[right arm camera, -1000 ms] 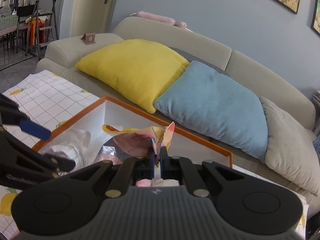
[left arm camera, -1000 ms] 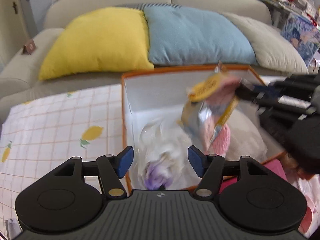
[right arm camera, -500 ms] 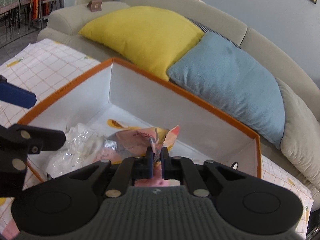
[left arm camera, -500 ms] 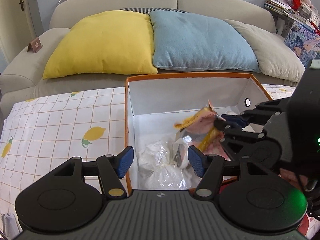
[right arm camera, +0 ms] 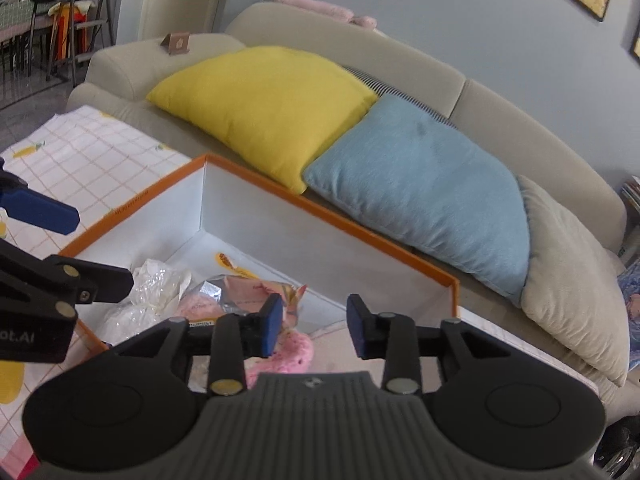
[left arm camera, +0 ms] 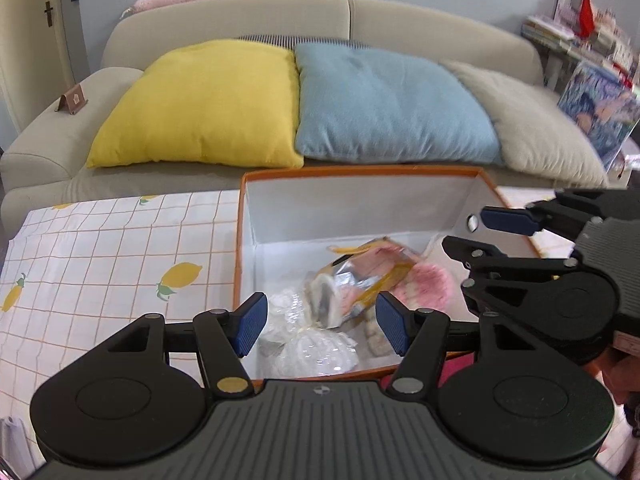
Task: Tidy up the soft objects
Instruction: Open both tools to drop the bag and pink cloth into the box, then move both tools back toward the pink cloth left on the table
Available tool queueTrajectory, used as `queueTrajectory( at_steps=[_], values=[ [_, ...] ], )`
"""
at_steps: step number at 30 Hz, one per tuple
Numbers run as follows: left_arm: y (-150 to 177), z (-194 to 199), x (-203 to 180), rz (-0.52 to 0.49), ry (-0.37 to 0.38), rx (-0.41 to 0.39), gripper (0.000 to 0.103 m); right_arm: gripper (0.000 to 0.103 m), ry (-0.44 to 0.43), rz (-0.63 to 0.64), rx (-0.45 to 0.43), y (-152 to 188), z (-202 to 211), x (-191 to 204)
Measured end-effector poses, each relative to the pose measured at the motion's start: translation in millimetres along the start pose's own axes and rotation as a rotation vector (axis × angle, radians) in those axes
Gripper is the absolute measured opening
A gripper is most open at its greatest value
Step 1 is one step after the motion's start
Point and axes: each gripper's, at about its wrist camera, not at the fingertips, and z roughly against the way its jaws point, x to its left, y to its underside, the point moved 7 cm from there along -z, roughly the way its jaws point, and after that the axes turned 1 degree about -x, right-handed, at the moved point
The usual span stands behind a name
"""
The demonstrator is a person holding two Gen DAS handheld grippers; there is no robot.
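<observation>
Snack packet: a crinkled yellow, pink and silver foil snack packet point(left arm camera: 362, 270) lies loose inside the orange-rimmed white cardboard box point(left arm camera: 360, 204), its twisted end tilted up; it rests on a fluffy pink round soft piece point(left arm camera: 430, 292) and beside clear plastic bags of white soft items point(left arm camera: 308, 334)
Box: open-topped, white inside, orange along the rim; it stands on the tablecloth with its far wall close to the sofa
Right gripper: the black right gripper with blue pads point(right arm camera: 314, 326) hangs just over the near part of the box, pointing downwards; its jaws have just been opening and now stand apart with nothing between them; the packet sits just beyond the left pad, whether touching it I cannot tell
Left gripper: the black left gripper with blue pads point(left arm camera: 318, 320) hovers at the box's near rim, tilted down, jaws wide apart and holding nothing
Surface: a white checked tablecloth with lemon prints point(left arm camera: 120, 264)
Room: a beige sofa point(left arm camera: 280, 12) carries a yellow cushion point(left arm camera: 200, 104), a light blue cushion point(left arm camera: 388, 104) and a beige cushion point(left arm camera: 536, 124); behind it a grey-blue wall
</observation>
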Motion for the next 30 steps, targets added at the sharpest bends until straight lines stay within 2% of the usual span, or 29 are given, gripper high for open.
queueTrajectory(
  at_steps=[8, 15, 23, 30],
  values=[
    [-1, 51, -30, 0.019, 0.055, -0.122, 0.073, 0.048, 0.034, -0.102, -0.097, 14, 71, -32],
    [15, 90, -67, 0.008, 0.096, -0.2, 0.073, 0.053, 0.049, -0.197, -0.136, 51, 135, -50],
    [51, 108, -103, -0.039, 0.15, -0.185, 0.073, 0.057, 0.081, -0.31, -0.095, 116, 185, -62],
    [90, 102, -126, -0.067, 0.198, -0.098, 0.072, 0.059, 0.109, -0.371, -0.007, 178, 209, -63]
  ],
)
